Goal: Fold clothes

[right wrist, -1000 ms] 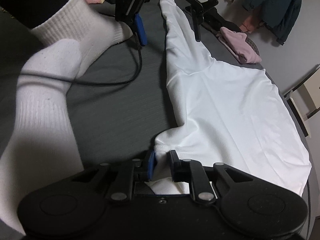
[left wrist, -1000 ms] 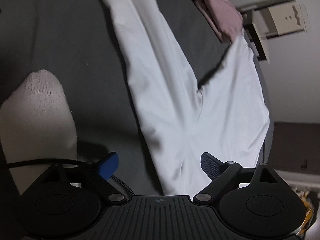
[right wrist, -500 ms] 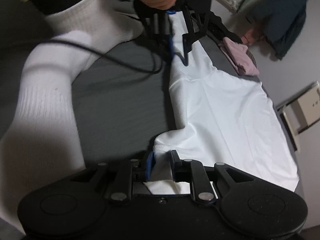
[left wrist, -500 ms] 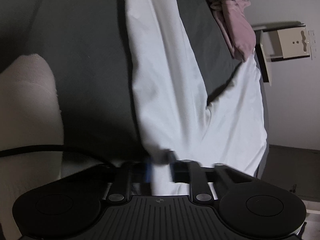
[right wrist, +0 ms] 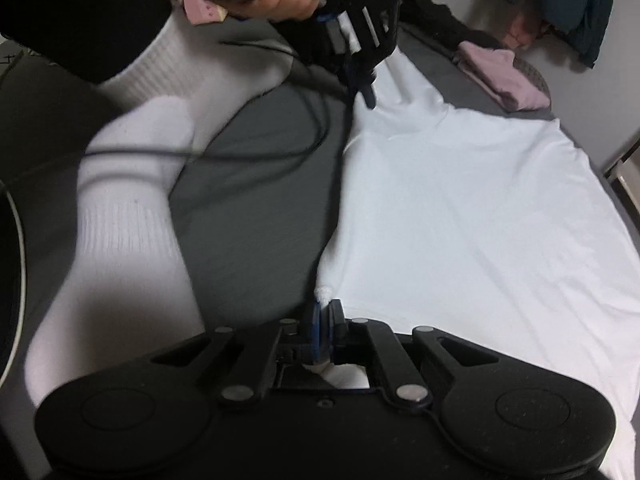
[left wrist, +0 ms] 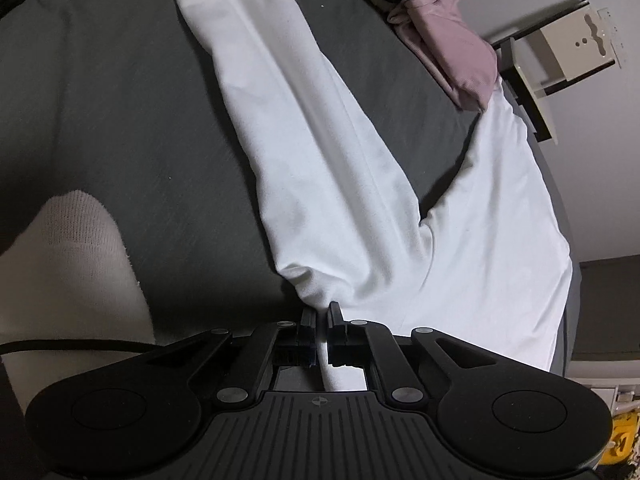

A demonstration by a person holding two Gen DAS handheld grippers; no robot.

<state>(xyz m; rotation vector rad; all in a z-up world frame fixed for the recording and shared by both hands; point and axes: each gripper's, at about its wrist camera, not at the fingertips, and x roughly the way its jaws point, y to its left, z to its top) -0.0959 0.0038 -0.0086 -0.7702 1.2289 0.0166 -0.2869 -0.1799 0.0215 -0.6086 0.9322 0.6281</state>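
on the dark grey bed cover [left wrist: 120, 128], the white long-sleeved cotton garment [right wrist: 460, 208] is spread unfolded; its near edge is pinched by the closed left gripper [left wrist: 321, 312] and right gripper [right wrist: 325, 307]. no fold is completed.

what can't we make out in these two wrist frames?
- White garment: far end cut off by the top edge, left wrist view.
- Left gripper: motion-blurred in the right wrist view; finger detail unreadable there.
- Fabric inside the right gripper: hidden by its closed fingers.
- Pink clothes: too small to identify.
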